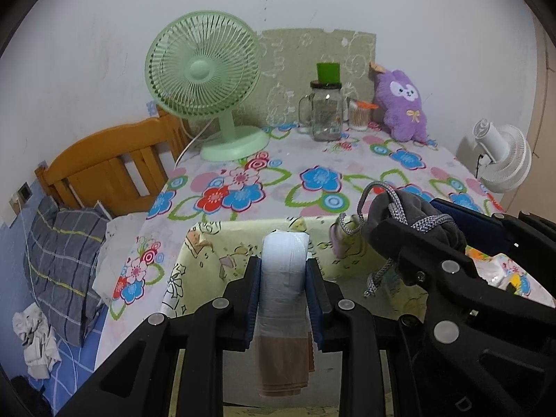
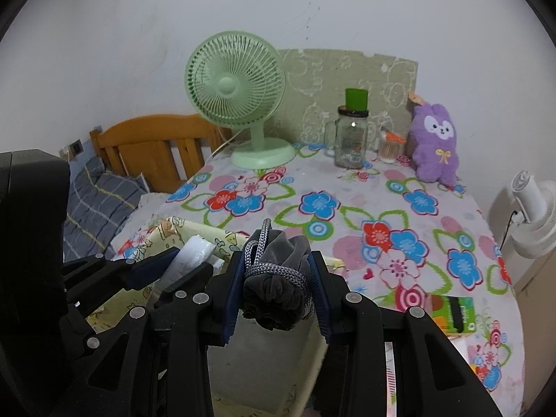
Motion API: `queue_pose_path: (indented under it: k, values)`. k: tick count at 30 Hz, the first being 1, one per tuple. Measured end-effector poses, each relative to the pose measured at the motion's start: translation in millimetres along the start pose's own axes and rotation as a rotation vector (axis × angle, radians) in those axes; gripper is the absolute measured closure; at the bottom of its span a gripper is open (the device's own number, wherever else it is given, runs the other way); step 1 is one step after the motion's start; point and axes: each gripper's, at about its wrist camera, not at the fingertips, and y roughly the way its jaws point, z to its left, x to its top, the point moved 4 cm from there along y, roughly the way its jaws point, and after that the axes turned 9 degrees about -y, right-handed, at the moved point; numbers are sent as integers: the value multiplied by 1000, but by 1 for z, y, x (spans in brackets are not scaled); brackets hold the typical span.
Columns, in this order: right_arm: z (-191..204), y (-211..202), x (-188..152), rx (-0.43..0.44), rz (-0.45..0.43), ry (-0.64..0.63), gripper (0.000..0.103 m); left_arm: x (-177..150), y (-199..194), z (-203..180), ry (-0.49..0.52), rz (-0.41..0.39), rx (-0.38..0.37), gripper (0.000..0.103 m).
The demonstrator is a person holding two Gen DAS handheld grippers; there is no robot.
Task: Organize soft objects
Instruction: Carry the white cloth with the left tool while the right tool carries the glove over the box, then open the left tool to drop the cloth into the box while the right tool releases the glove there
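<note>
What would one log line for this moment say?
left gripper: shut on wrapped roll | right gripper: shut on grey pouch | both over yellow box

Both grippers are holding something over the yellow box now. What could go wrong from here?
1. The grey pouch has a loose cord hanging below the right gripper; it may catch on the fingers or the box rim.
2. The wrapped roll hangs far below the left gripper, so it might slip or swing on release.
3. The two grippers are close together and could bump.
</note>
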Motion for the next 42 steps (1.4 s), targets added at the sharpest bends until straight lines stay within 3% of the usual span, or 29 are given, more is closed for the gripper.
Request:
queue_pose_path:
  k: [6,12,16,18,22,31,42]
  values:
    - [3,18,-5,23,44,14,63,-6,12,5,0,54,-1,61]
    - [5,28,-8,63,67,28,59,-9,17,7,-16,74,-19,32]
    - [3,31,-9,62,77,39,34,-9,13,6,-19,64,-25,24]
    - [1,29,-9,46,66,44,26,-9,11,6,-21,58,-25,22]
    - [-1,24,-8,22,51,40,21,-8,7,4,-20,49,-16,20]
    - [-11,1,-7,-4,8,49,14,-6,-16,-8,-17,-5,-6,10]
    - [-21,-35,-9,-55,-52,44,8,-6,-45,-23,-16,-70,-7,6]
